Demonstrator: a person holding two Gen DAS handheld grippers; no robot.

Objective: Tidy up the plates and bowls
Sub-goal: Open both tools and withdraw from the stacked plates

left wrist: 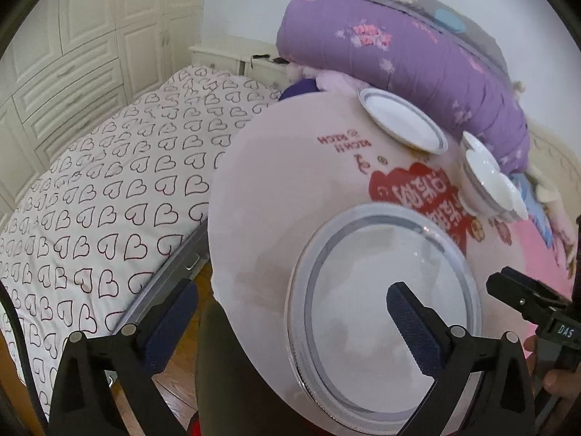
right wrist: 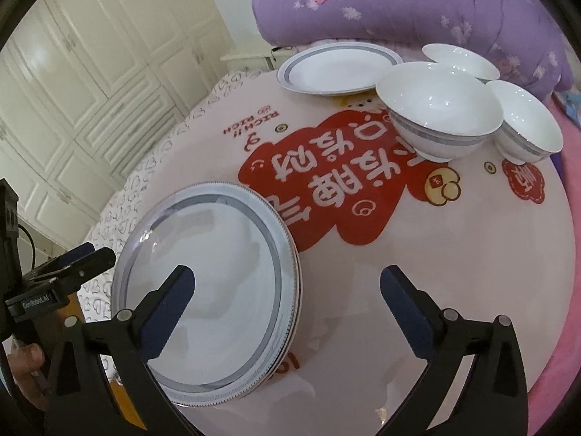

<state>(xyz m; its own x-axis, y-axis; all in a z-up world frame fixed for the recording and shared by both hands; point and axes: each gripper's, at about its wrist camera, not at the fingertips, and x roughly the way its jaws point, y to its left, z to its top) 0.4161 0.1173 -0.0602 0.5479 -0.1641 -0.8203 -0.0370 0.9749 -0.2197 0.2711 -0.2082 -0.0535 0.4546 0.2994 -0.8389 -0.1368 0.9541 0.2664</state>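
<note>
From the left wrist, the left tool (left wrist: pixel 290 307) hangs with its jaws spread wide and nothing between the pads, one finger over the near plate stack (left wrist: pixel 381 323) and the other off past the edge of the round surface (left wrist: pixel 276 181). That stack sits at the near rim of the surface, with a lone far plate (left wrist: pixel 403 121) and a cluster of bowls (left wrist: pixel 490 181) well apart toward the purple quilt (left wrist: pixel 417 61); a bed with heart-print sheets (left wrist: pixel 109 189) lies to the left. From the right wrist, the right tool (right wrist: pixel 287 289) is equally spread and empty, its left finger over the plate stack (right wrist: pixel 207 290) and its right finger over bare printed cloth. Here the far plate (right wrist: pixel 337 69) lies just beside a large bowl (right wrist: pixel 439 109), with a smaller bowl (right wrist: pixel 526 123) touching or nearly touching it and a third dish (right wrist: pixel 461 60) behind. The other tool (right wrist: pixel 65 269) shows at the left edge. This crockery looks like glazed ceramic: stiff, slick, fairly heavy when stacked, and liable to chip if knocked. A pinch across the rim is likely the soundest hold, for plate or bowl alike, since the glossy faces offer little purchase.
</note>
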